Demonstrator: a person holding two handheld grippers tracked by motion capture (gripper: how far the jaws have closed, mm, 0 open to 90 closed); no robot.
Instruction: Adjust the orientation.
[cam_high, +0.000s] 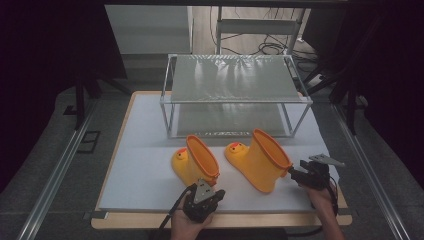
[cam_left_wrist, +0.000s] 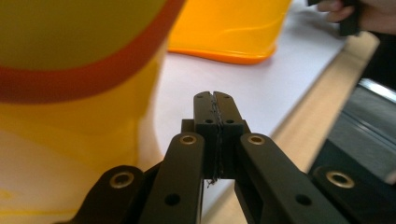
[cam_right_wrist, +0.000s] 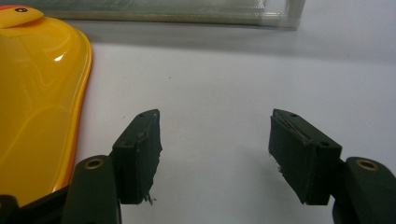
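On the white table mat (cam_high: 145, 175), two yellow boots stand before a wire shelf (cam_high: 235, 95). Your left gripper (cam_left_wrist: 215, 105), jaws pressed together and empty, sits just behind the left boot (cam_high: 195, 162). Your right gripper (cam_right_wrist: 215, 140) gapes wide, empty, beside the right boot (cam_high: 260, 160).

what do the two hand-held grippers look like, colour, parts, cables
Both are black linkage tools with brass-coloured rivets. The left hand-held gripper carries a grey three-cornered plate and trails a black cable. The right hand-held gripper has a similar grey plate; its jaw pads look worn and frayed.
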